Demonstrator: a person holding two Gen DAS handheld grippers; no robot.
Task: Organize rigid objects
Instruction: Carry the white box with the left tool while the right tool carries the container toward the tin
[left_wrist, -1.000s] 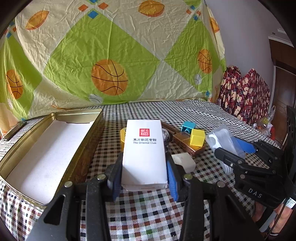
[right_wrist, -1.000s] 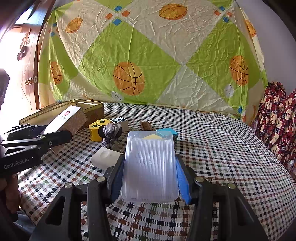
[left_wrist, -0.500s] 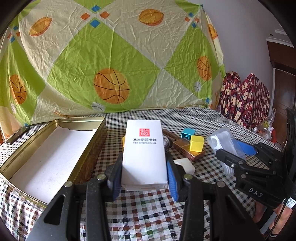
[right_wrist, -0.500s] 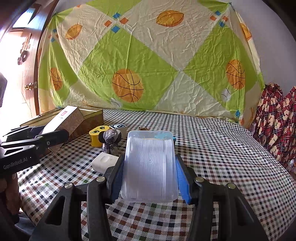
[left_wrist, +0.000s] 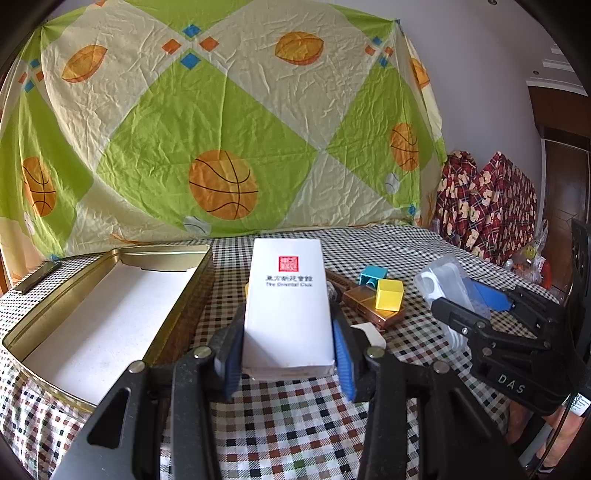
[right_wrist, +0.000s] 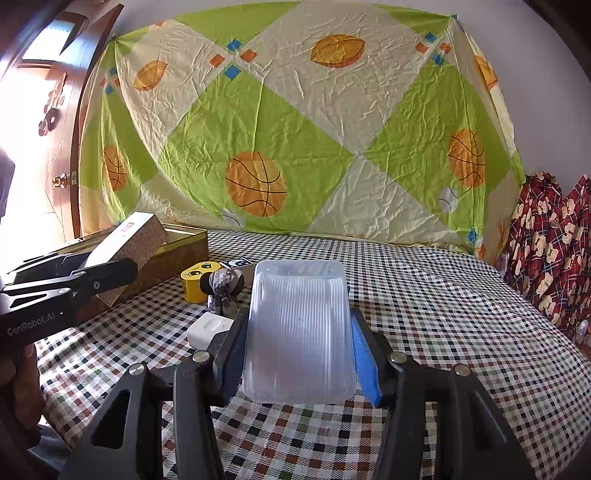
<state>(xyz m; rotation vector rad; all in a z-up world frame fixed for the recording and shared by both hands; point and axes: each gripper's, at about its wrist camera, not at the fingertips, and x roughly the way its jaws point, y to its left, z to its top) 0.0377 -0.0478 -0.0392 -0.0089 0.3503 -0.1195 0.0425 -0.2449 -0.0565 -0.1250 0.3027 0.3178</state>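
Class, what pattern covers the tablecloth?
The tablecloth is a small check of white with dark, brown and reddish squares, clearest in the right wrist view.

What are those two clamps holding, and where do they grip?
The left hand-held gripper clamps a white box by its long sides, near its close end. The right hand-held gripper clamps a clear tray the same way.

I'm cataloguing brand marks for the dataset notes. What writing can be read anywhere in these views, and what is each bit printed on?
"The Oriental Club": on the white box held in the left gripper; the characters above it and the red seal are too blurred to read.
"DAS": on the right gripper, seen from the left wrist view.
"GenRobot.AI": on the left gripper's body, seen from the right wrist view.
Nothing else is legible.
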